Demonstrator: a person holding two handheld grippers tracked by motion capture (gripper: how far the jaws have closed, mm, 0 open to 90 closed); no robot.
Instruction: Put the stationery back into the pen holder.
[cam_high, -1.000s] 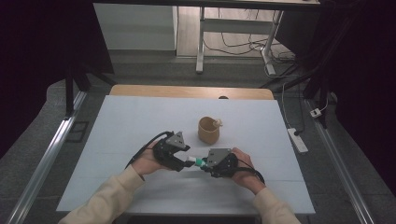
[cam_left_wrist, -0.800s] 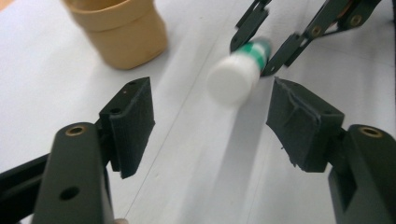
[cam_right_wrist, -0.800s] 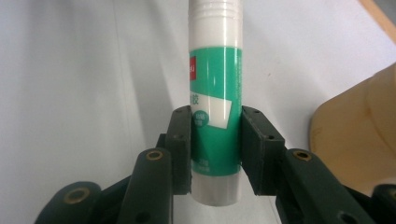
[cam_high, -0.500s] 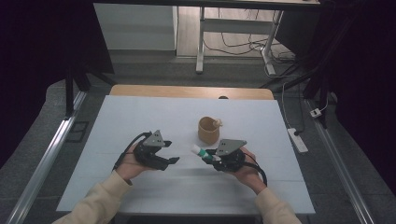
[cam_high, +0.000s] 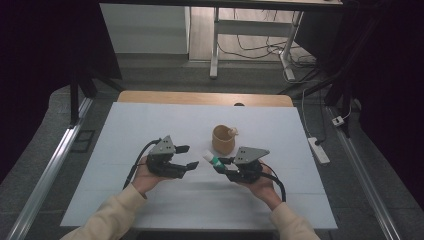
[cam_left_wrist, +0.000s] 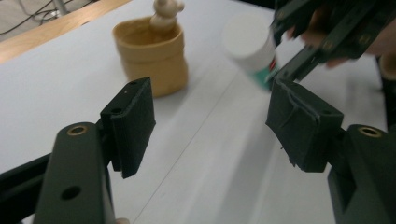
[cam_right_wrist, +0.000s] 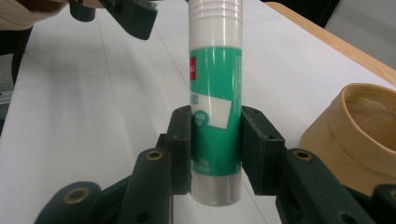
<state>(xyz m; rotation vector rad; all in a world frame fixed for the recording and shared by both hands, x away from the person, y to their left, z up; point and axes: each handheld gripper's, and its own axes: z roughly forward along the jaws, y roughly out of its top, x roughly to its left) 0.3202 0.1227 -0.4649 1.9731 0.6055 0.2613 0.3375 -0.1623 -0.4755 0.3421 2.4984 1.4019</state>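
Meanwhile, the right gripper (cam_high: 220, 163) clamps a green-and-white glue stick (cam_right_wrist: 215, 100) above the white table (cam_high: 125, 125), just beside a tan cup (cam_high: 223, 139). Nearby, the left gripper (cam_left_wrist: 210, 123) gapes wide, its 2 jaws holding nothing

I can read very little here. The glue stick (cam_right_wrist: 215, 100) carries a green label with a small red mark at its nine o'clock edge and white characters below, one looking like 胶; a small green oval badge sits at six o'clock, its print too fine to make out.
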